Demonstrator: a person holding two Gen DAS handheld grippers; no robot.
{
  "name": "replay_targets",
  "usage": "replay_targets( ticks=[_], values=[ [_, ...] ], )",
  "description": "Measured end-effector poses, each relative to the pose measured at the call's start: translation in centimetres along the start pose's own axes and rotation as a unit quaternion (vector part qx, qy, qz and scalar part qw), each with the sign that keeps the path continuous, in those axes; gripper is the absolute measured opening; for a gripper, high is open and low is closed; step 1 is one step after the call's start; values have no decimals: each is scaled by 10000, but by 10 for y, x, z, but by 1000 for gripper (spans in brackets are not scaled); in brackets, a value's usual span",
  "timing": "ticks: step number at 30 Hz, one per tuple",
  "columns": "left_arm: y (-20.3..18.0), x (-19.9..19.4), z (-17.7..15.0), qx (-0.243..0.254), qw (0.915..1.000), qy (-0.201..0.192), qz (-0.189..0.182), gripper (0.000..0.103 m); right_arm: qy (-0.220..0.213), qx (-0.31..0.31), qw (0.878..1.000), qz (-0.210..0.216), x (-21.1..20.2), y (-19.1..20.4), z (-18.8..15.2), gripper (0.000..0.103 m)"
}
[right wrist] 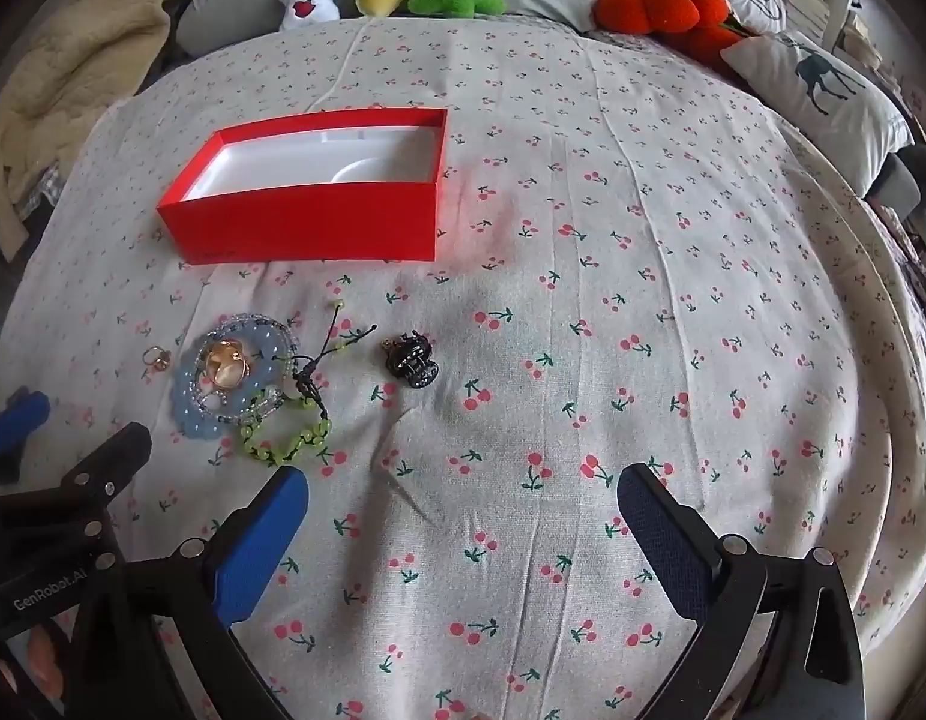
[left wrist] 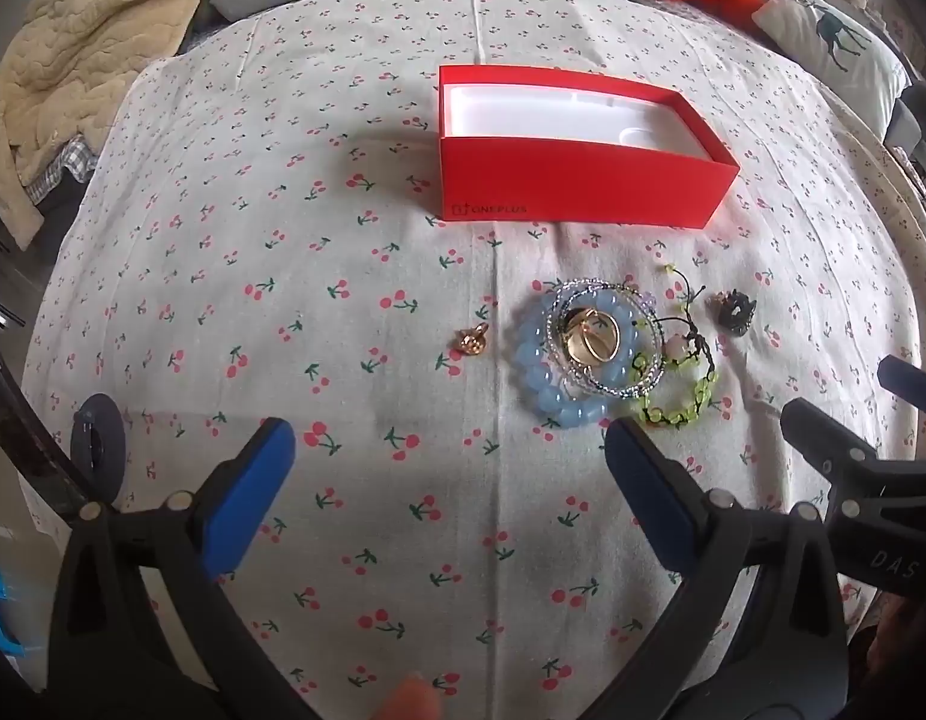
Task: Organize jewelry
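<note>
Now, left wrist view: the left hand-held gripper (left wrist: 449, 441) hangs over the bed (left wrist: 282, 276), fingers wide apart, nothing between them.
Jewelry pile (left wrist: 607, 351): beads, rings and cords heaped on the cherry-print sheet, just ahead of the right finger (left wrist: 646, 486).
Red box (left wrist: 583, 192): open, beyond the pile.
Right wrist view: the right hand-held gripper (right wrist: 463, 501) is spread wide, holding nothing.
Dark clip (right wrist: 413, 363): apart from the pile (right wrist: 246, 384), to its right.
Box (right wrist: 306, 222): farther back, left.

The red box (left wrist: 583, 189) looks like matt cardboard with a smooth white plastic insert; the bedsheet (left wrist: 282, 300) is soft printed cloth. Just before the box, the blue bracelet (left wrist: 553, 384) has glossy translucent beads; the rings (left wrist: 595, 333) are shiny gold metal.
</note>
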State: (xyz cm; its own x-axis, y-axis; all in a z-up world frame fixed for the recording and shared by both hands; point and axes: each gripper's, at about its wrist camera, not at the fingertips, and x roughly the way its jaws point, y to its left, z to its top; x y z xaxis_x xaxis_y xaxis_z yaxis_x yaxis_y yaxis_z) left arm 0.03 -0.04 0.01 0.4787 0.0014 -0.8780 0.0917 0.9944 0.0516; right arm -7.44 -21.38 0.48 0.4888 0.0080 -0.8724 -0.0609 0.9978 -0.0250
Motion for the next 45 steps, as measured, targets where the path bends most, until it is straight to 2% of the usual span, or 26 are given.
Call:
replay_targets(
  ticks=[45],
  values=[
    [4, -3, 1, 34, 9999, -86, 46, 103, 14, 12, 10000, -3, 3, -2, -2, 103]
  ],
)
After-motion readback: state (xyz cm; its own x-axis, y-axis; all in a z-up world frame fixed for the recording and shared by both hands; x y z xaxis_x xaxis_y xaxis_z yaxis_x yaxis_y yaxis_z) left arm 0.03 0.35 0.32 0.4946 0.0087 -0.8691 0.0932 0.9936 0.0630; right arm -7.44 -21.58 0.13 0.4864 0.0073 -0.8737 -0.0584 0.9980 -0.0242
